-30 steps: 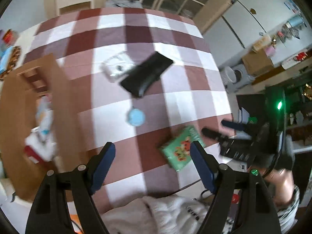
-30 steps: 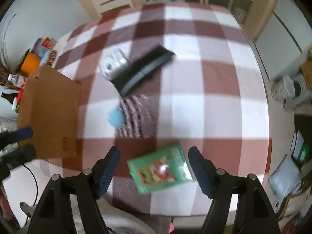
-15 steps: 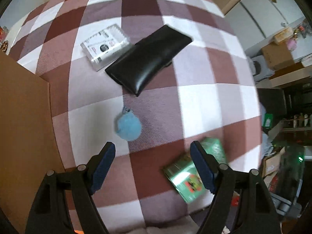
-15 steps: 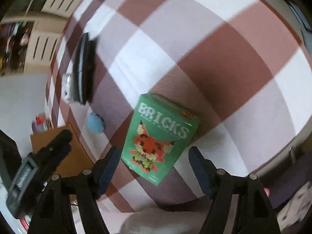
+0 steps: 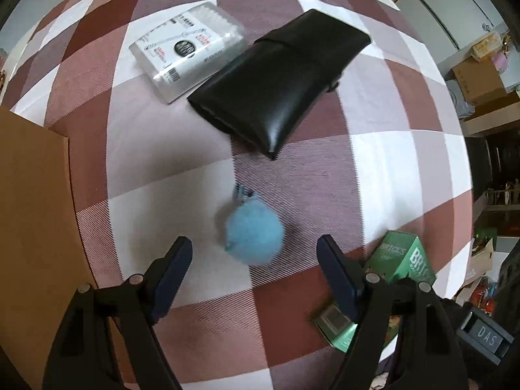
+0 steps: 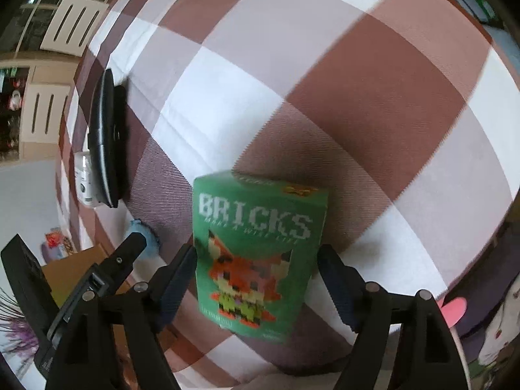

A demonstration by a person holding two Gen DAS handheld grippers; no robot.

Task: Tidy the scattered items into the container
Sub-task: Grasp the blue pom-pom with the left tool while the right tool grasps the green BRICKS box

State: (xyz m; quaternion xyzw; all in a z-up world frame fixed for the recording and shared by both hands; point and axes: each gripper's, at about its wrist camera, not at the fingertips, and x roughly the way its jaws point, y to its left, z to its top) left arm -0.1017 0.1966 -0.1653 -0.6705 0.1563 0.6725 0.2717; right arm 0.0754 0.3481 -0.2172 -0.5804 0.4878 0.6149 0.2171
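Note:
A fluffy blue pom-pom (image 5: 254,236) lies on the checked tablecloth, just ahead of and between the fingers of my open left gripper (image 5: 255,260). A green BRICKS box (image 6: 256,256) lies between the open fingers of my right gripper (image 6: 256,263), which straddles it without clamping; it also shows in the left wrist view (image 5: 404,258). A black leather case (image 5: 279,84) and a clear pack of cotton swabs (image 5: 188,50) lie farther back. The brown cardboard box (image 5: 35,214) stands at the left; its inside is hidden.
The table's front edge (image 6: 455,279) runs close behind the green box. The left gripper's body (image 6: 91,286) shows at the lower left of the right wrist view. Cabinets (image 6: 55,42) and cluttered shelves (image 5: 487,74) stand beyond the table.
Both grippers have moved down and closer to the table. The left now frames the blue pom-pom; the right now has the green box between its fingers.

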